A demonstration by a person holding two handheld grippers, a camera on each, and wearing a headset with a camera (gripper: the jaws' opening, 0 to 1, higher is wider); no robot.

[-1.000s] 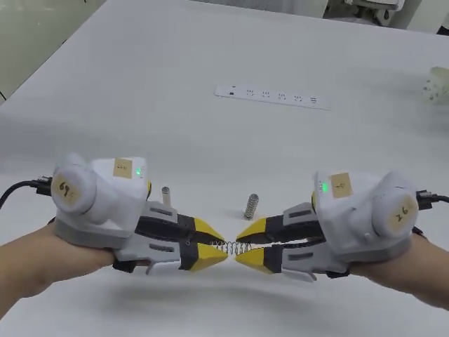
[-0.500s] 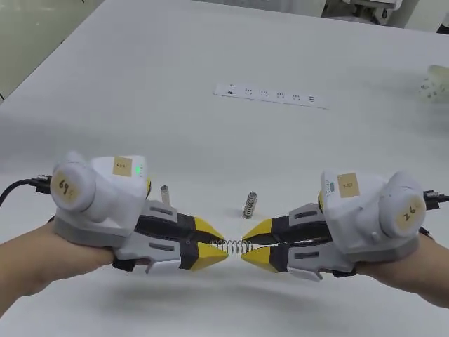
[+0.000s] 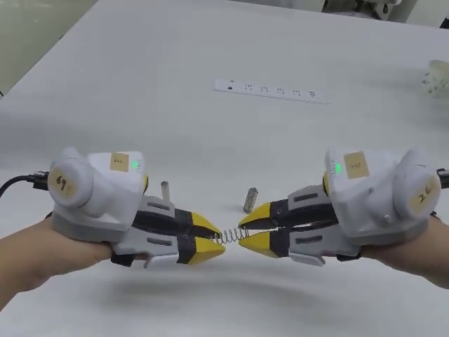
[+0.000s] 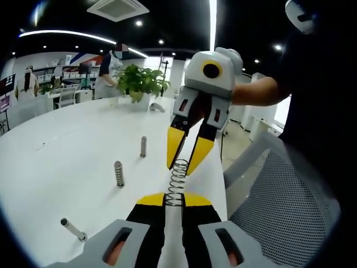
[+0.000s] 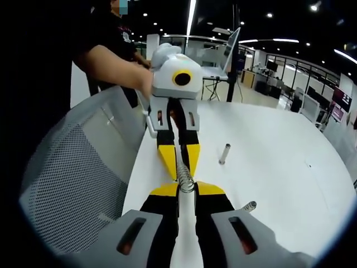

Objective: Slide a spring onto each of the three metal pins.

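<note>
A small metal spring (image 3: 230,235) spans the gap between my two grippers above the white table (image 3: 210,56). My left gripper (image 3: 214,243) is shut on its left end and my right gripper (image 3: 245,235) is shut on its right end, yellow tips almost touching. In the left gripper view the spring (image 4: 177,180) runs from my own jaws up to the right gripper (image 4: 187,167). Just behind the left gripper a bare pin (image 3: 165,189) stands upright. A pin with a spring on it (image 3: 250,199) stands behind the right gripper's tips. Two sprung pins (image 4: 119,173) (image 4: 143,146) show in the left gripper view.
A white power strip (image 3: 270,91) lies across the far middle of the table. A pale cup-like object (image 3: 436,76) sits at the far right edge. A mesh chair back (image 5: 83,167) is close to the table's near edge. A potted plant (image 4: 139,81) stands far off.
The right gripper has moved left toward the left gripper, so the stretch of spring showing between the tips is shorter. The left gripper has barely moved.
</note>
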